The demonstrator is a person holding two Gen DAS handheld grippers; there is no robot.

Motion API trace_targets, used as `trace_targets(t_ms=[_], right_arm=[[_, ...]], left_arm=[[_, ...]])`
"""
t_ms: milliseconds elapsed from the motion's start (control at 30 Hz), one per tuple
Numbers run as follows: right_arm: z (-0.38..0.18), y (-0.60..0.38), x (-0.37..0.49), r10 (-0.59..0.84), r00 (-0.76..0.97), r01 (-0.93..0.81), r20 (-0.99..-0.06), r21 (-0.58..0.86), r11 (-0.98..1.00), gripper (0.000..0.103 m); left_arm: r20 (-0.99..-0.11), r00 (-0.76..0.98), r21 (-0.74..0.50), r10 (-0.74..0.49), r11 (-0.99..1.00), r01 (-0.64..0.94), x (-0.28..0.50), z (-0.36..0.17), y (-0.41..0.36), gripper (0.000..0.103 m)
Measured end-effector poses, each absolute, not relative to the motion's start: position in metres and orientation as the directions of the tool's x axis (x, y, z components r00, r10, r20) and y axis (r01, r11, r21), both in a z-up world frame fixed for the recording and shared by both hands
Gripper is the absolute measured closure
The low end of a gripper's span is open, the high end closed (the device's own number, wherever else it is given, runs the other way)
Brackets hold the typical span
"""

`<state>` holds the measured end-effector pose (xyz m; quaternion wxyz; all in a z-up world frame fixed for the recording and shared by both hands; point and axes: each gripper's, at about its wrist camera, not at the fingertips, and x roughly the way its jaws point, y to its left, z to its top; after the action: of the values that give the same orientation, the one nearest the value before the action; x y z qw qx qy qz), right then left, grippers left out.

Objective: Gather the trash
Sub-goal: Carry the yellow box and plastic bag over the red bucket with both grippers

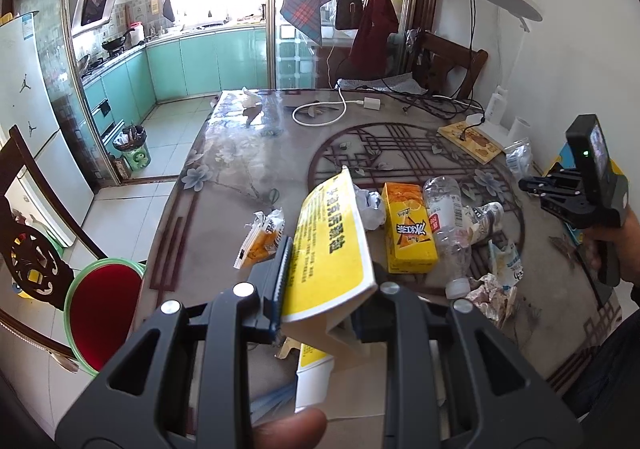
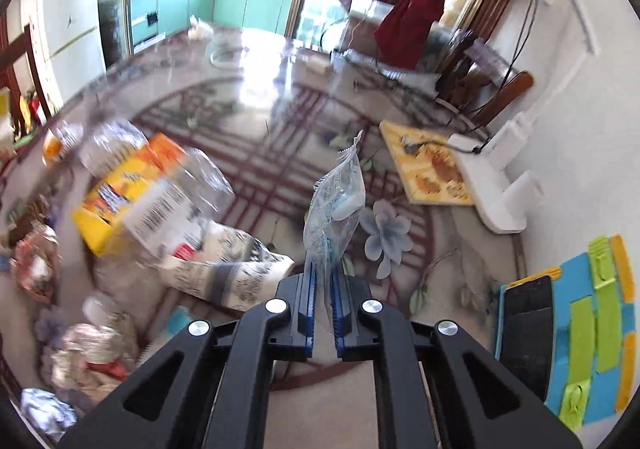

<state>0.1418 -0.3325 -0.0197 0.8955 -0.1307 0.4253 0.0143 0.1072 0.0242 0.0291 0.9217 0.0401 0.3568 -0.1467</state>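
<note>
Left gripper clamps a yellow-and-white carton. Right gripper pinches a clear plastic wrapper, visible only from the right wrist; table blurred there.

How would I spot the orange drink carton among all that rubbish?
Look at the round lattice pattern on the table. At its near edge lies the orange drink carton, beside a clear plastic bottle. It is the only boxy, bright yellow-orange piece lying flat among crumpled wrappers.
</note>
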Motion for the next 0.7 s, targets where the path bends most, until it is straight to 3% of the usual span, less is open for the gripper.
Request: trace_targets(t_ms=[200, 333, 700], right_arm=[[0.015, -0.290, 0.115, -0.017, 0.686, -0.168, -0.728, -0.181, 0.969, 0.096], [0.028, -0.249, 0.106, 0.028, 0.707, -0.209, -0.706, -0.171, 0.963, 0.096], [0.042, -0.111, 0.129, 0.226, 0.700, -0.364, -0.678, -0.066, 0.929, 0.096]], left_arm=[[-0.634, 0.748, 0.012, -0.195, 0.965, 0.261, 0.107, 0.055, 0.063, 0.078], [-0.612, 0.785, 0.056, -0.095, 0.985, 0.164, 0.112, 0.061, 0.108, 0.078], [-0.650, 0.758, 0.017, 0.061, 0.998, -0.066, 0.130, 0.032, 0.218, 0.078]])
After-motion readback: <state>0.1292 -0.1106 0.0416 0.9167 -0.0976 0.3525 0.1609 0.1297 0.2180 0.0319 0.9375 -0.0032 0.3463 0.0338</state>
